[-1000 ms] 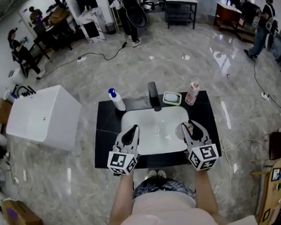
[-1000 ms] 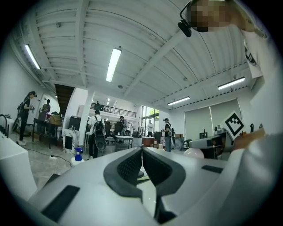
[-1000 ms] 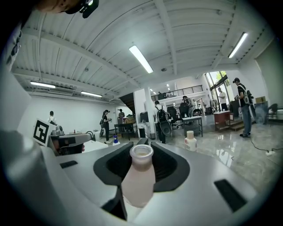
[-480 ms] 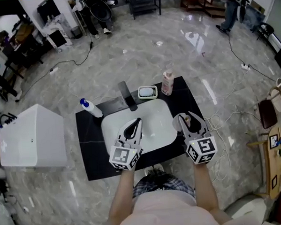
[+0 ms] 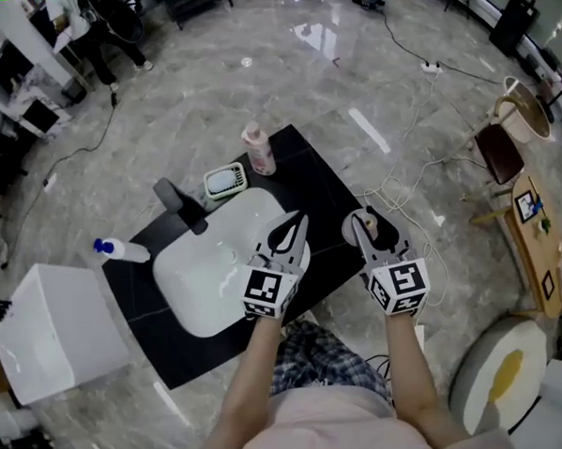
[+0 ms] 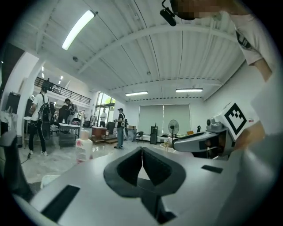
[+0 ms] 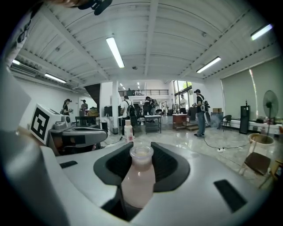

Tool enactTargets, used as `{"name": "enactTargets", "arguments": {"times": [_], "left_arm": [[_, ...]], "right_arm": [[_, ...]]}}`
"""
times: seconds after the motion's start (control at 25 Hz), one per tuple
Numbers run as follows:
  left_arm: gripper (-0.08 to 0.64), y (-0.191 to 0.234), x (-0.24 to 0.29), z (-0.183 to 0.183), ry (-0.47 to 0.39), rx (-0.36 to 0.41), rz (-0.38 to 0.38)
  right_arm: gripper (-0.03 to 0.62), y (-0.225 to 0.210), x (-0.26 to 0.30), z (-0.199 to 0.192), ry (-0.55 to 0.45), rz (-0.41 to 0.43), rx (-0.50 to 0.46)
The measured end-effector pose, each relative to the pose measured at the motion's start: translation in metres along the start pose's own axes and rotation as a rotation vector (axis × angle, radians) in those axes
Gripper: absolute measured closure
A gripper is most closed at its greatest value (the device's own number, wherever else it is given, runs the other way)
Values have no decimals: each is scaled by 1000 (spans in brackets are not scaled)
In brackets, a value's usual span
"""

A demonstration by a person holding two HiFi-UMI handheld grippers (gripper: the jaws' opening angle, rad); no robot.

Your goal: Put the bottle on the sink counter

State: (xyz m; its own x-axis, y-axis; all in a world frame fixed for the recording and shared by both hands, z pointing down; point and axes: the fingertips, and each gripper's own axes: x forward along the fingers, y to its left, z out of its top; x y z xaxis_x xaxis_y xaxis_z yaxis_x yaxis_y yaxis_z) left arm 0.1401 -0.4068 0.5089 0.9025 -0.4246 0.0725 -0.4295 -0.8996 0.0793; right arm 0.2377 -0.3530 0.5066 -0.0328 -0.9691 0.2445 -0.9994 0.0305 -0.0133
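Observation:
My right gripper (image 7: 141, 154) is shut on a small pale pink bottle (image 7: 139, 178) that stands upright between its jaws, open neck upward. In the head view the right gripper (image 5: 367, 226) hangs just off the right front corner of the black sink counter (image 5: 321, 189), the bottle (image 5: 376, 233) showing between its fingers. My left gripper (image 5: 289, 237) is shut and empty over the right rim of the white basin (image 5: 204, 270). In the left gripper view its jaws (image 6: 142, 152) meet with nothing between them.
On the counter stand a pink bottle (image 5: 257, 148), a soap dish (image 5: 224, 180), a dark faucet (image 5: 179, 203) and a blue-capped bottle (image 5: 123, 249). A white box (image 5: 47, 325) stands left of it. Cables (image 5: 401, 180) and wooden furniture (image 5: 530, 220) lie to the right.
The head view has swung round, so the counter now lies slanted at the left. Both grippers have shifted right across it; the right one, still holding the bottle, is now past its right corner.

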Motion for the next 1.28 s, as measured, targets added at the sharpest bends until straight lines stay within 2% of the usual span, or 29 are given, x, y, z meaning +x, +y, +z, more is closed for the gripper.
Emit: {"name": "enactTargets", "arguments": {"times": [0.24,0.64,0.88,1.12,1.16,1.2,1.24,1.28], "left_arm": [[532,-38,62,-44,43,-28,-57],[532,-71,96,-105,97,-43,-75],[532,-70,102,-128,106,-55,-57],[532,-73,107,-132,103,-58,-55],[532,-75,107,-132,103,-57,-57],[532,-77,107,-132,103,-57,-59],[532,-78,107,-133,103,-57,-60],[532,-78,107,-133,103,-57,-60]], "right_arm": [[453,-48,2,-47,45,-62,14],[451,-80,6,-118,67,-128,57],[450,-88,16,-142,58,-129,51],[442,-88,19,-142,37,-110,29],[418,-88,18,-142,37,-112,34],[333,-89,17,-142,35,-115,43],[275,-90,15,-141,29,-119,56],[245,-91,14,-141,20,-122,73]]}}
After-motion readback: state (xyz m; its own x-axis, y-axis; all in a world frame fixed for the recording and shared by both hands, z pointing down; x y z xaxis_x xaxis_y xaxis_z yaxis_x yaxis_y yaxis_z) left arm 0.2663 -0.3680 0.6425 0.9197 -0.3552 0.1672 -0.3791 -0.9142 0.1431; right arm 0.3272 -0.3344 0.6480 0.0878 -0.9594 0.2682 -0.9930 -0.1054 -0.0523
